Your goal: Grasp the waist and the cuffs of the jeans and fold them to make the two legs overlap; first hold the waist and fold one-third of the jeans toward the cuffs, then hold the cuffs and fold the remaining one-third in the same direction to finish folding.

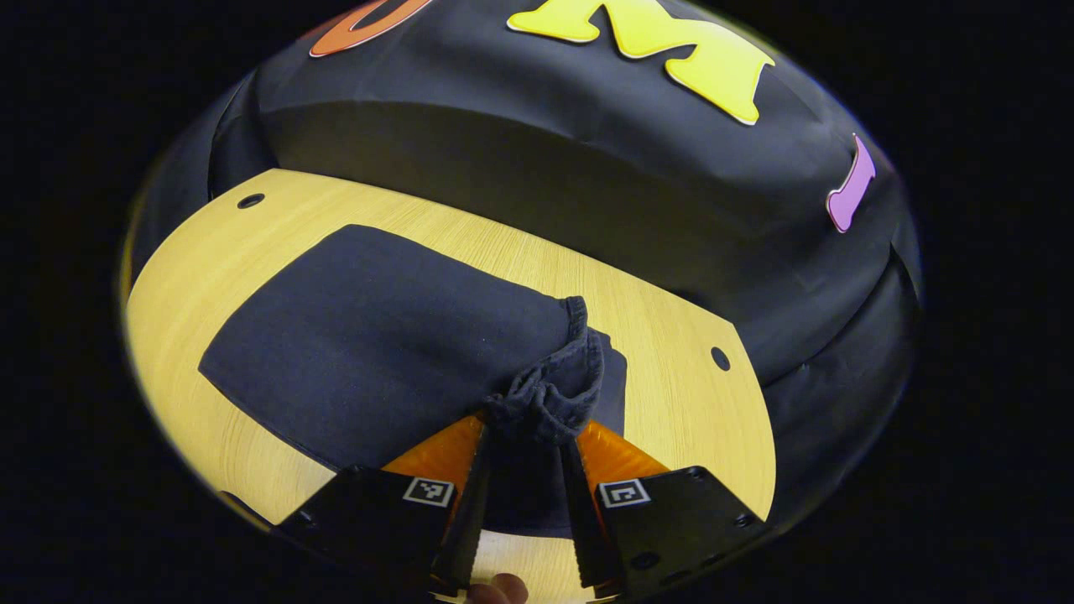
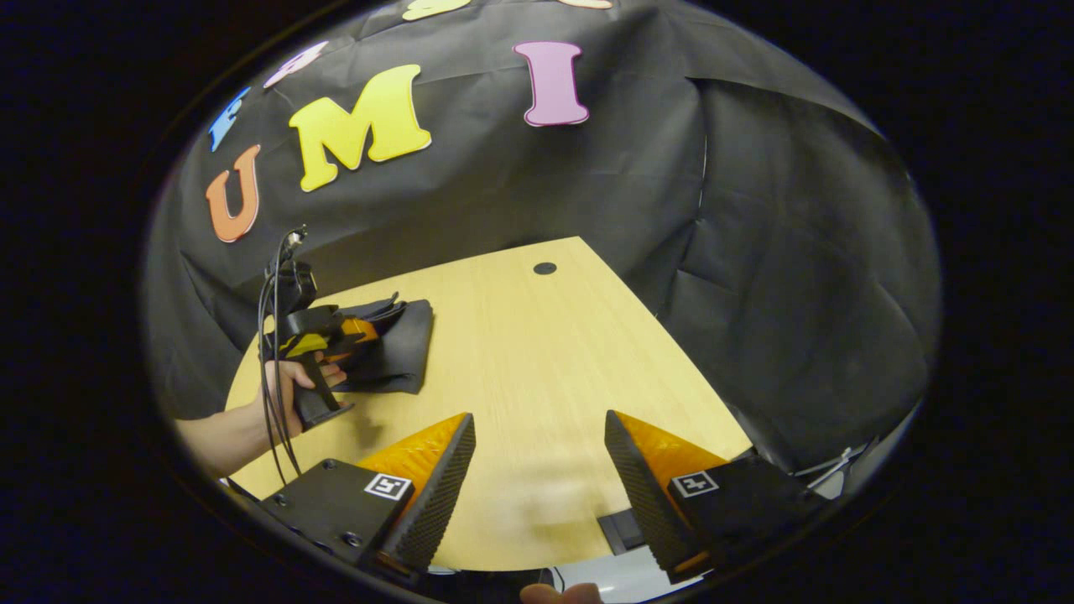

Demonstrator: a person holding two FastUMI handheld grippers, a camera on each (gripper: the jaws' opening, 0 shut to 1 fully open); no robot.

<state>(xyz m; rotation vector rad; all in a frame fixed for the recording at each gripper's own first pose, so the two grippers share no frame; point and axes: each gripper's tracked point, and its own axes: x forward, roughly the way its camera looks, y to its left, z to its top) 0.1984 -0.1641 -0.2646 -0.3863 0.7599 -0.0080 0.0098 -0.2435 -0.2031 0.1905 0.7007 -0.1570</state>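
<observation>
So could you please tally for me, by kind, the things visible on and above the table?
Jeans: 1
Grippers: 2, left gripper and right gripper
Table: 1
Holes in the tabletop: 2
Total: 6

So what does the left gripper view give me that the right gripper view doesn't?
The left gripper view alone gives the grasp up close: the left gripper pinching a bunched hem of the dark jeans, which lie folded flat ahead of it.

The right gripper view alone gives the right gripper, its fingers apart over bare wood, and the hand holding the left gripper from the side, its cables trailing.

Both share the jeans, the wooden table with its round holes, and the black cloth wall.
</observation>
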